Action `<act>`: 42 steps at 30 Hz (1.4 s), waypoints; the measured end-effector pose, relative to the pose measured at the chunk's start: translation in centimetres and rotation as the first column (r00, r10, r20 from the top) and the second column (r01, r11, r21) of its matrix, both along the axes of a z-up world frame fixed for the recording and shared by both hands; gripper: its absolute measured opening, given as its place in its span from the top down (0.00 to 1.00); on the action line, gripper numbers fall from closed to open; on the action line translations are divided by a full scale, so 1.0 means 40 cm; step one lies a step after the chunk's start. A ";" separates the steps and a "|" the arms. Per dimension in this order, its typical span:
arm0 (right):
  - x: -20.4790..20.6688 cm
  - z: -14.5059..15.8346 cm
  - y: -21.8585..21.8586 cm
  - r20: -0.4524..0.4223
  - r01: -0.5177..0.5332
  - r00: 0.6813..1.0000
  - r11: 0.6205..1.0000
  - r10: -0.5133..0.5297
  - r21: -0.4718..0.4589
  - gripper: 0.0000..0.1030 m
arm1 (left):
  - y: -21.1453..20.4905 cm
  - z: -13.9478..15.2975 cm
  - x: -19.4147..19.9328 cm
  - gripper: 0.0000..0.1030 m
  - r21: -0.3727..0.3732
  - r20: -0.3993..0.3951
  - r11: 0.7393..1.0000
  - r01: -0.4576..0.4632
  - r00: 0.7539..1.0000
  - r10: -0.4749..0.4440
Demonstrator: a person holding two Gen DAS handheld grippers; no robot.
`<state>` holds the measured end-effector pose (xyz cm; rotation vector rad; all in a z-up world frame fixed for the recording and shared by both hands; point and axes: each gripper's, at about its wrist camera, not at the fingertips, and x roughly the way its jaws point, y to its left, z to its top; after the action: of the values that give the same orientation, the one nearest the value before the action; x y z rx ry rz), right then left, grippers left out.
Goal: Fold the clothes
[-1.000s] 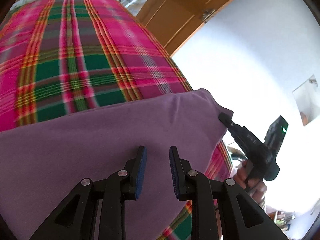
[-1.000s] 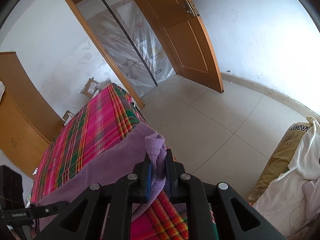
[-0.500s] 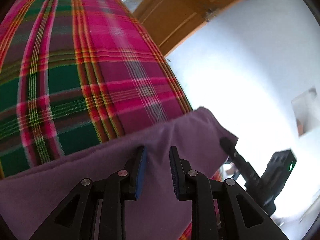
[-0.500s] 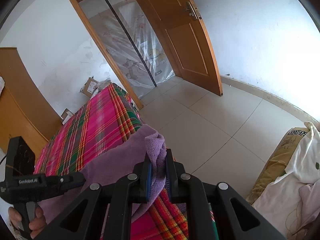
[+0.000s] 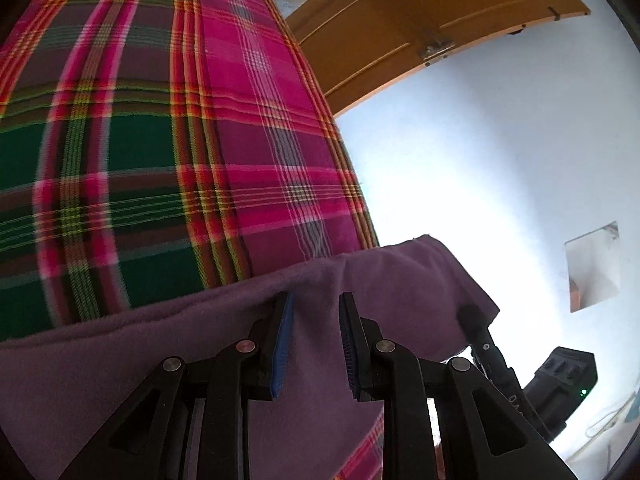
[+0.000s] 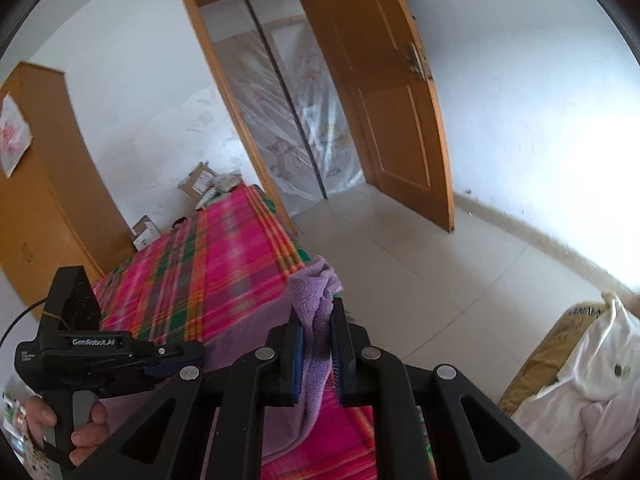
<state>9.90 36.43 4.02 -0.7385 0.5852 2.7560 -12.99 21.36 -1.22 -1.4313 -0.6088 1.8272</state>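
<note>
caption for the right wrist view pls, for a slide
Right tongs clamp a bunched purple garment corner above the plaid bedspread.

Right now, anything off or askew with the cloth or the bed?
Nothing damaged or spilled. The purple cloth lies on the plaid bedspread; one corner is bunched in the shut right tool, while the left tool hangs open over the cloth's far edge, gripping nothing.
</note>
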 end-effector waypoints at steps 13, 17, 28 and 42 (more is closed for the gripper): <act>-0.011 0.129 -0.230 -0.087 -0.160 0.980 0.972 0.177 0.173 0.88 | -0.147 0.079 0.072 0.77 0.151 -0.005 0.984 -0.093 0.995 0.095; -0.020 0.146 -0.308 -0.086 -0.223 0.965 0.951 0.246 0.213 0.89 | -0.232 0.115 0.082 0.77 0.204 -0.008 0.973 -0.107 0.994 0.111; -0.043 0.130 -0.503 -0.033 -0.364 0.920 0.885 0.390 0.292 0.88 | -0.393 0.149 0.143 0.77 0.268 -0.024 0.948 -0.173 0.982 0.186; -0.077 -0.003 -0.657 0.067 -0.504 0.862 0.837 0.502 0.215 0.89 | -0.558 0.144 0.172 0.77 0.219 -0.063 0.935 -0.277 0.953 0.297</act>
<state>6.83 10.15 3.91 -0.9619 0.0621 3.2163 -6.10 -0.97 4.53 -1.1555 -0.9732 1.9746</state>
